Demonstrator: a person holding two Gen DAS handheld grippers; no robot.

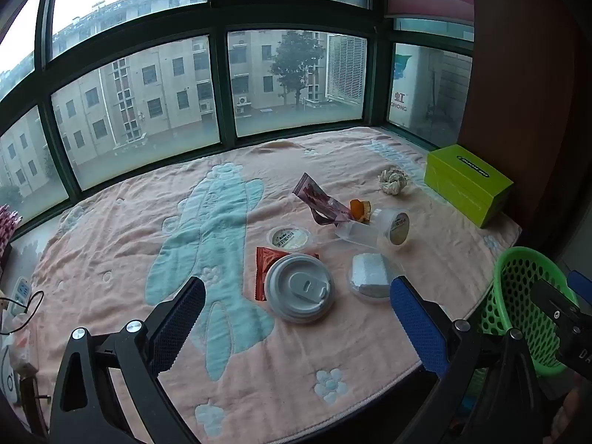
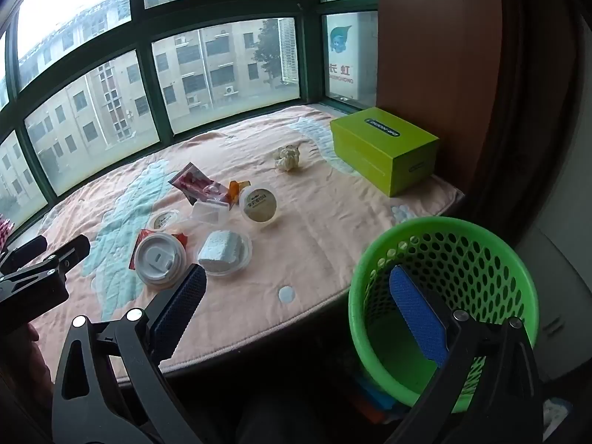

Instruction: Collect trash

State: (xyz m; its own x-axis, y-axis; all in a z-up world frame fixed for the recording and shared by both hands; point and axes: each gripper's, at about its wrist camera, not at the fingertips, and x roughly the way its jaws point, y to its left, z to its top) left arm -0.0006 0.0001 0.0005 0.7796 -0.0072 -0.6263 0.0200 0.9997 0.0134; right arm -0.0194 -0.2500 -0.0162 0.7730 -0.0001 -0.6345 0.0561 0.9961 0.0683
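Note:
Trash lies in a cluster on the pink blanket [image 1: 111, 251]: a white cup lid [image 1: 299, 288] on a red wrapper [image 1: 263, 270], a clear tub with a white block [image 1: 372, 277], a round sealed cup [image 1: 290, 238], a tipped clear cup [image 1: 392, 226], a purple wrapper [image 1: 318, 199], an orange piece [image 1: 358, 210] and a crumpled tissue [image 1: 394, 181]. My left gripper [image 1: 298, 314] is open, hovering just short of the lid. My right gripper [image 2: 298, 303] is open and empty, with its right finger over the green basket [image 2: 444, 288]. The lid [image 2: 159, 259] also shows in the right wrist view.
A lime green box [image 1: 468, 185] stands at the back right by the wall. Windows run along the blanket's far edge. A power strip and cables [image 1: 20, 296] lie at the left edge. The basket [image 1: 525, 303] stands off the blanket's right front edge.

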